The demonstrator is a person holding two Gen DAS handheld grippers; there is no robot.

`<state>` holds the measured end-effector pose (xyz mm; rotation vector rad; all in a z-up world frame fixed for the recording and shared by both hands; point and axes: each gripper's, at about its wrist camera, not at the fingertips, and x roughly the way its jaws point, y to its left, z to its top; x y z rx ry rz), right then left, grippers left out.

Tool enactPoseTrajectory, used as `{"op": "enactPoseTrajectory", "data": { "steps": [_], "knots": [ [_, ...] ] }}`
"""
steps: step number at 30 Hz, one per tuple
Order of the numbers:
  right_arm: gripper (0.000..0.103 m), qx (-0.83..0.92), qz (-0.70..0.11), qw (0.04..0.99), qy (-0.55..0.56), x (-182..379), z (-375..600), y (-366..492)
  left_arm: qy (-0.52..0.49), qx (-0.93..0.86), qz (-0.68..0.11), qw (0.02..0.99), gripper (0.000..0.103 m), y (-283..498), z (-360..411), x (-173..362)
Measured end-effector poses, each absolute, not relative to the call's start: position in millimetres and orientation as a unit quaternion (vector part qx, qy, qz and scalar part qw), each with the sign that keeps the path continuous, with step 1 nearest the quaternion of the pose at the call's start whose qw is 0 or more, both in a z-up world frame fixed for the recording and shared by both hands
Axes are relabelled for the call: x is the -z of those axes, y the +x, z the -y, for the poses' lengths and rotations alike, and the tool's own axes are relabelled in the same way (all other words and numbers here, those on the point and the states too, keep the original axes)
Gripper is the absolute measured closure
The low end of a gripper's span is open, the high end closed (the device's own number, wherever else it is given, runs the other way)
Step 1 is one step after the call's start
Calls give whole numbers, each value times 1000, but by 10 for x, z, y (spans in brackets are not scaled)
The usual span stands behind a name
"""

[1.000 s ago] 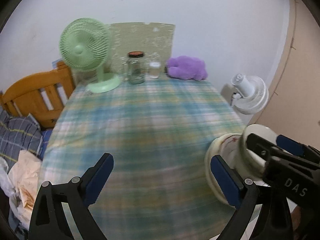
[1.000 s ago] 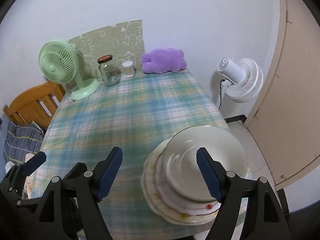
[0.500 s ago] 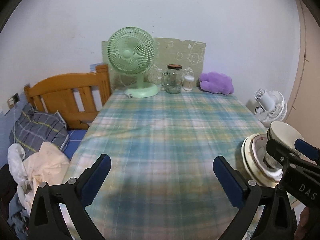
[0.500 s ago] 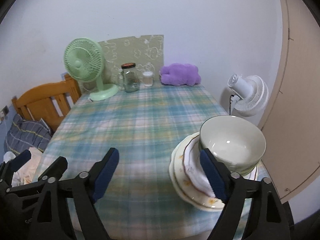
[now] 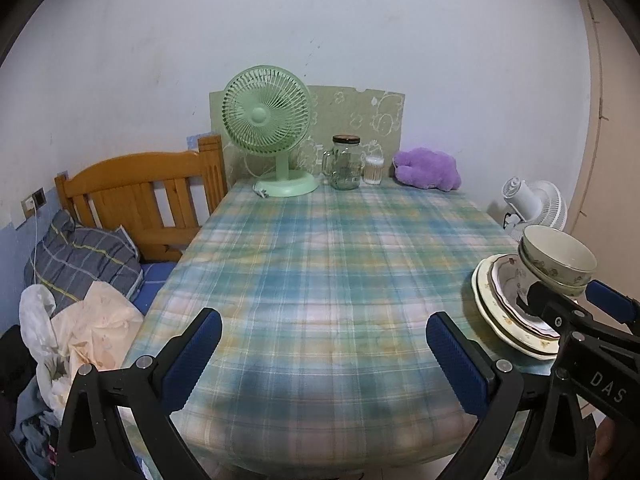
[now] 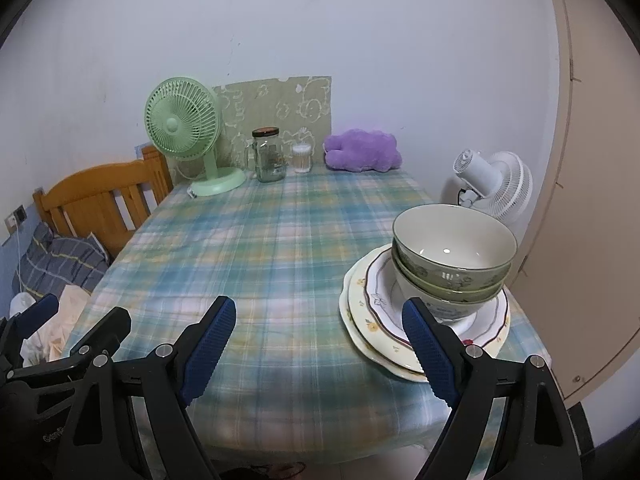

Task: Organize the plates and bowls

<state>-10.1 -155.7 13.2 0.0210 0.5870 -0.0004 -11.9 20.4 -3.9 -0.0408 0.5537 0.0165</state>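
Plaid-clothed table (image 6: 280,264) set against a pale wall, seen from both wrist cameras. Nested bowls (image 6: 452,256) are stacked on a pile of floral plates (image 6: 372,312) at the table's near right corner, apparently gathered into one stack so that the rest of the cloth is left free. The right gripper (image 6: 316,344) is held with its jaws spread wide, having just been opening; nothing is pressed between them, though its right pad is seen just in front of the plate rims. The left gripper (image 5: 320,356) is likewise held wide apart over bare cloth, with nothing between its jaws. Along the far edge are ranged a green desk fan (image 6: 188,136), a lidded glass jar (image 6: 269,156), a cotton-swab container (image 6: 303,158) and a purple plush cushion (image 6: 362,156), all well apart from the stack. A white floor fan (image 6: 496,184) and a door stand beyond the table's right side; a wooden bed frame (image 5: 140,196) is seen to the left. No obstacle lies between the grippers and the stack.
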Motion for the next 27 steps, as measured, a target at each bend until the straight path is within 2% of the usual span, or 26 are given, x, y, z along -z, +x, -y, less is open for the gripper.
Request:
{"op": "enactPoseTrajectory", "data": {
  "steps": [27],
  "knots": [
    [16, 1, -282, 959, 15, -189, 1729, -136, -21, -6, -262, 965, 0, -129, -67, -24]
  ]
}}
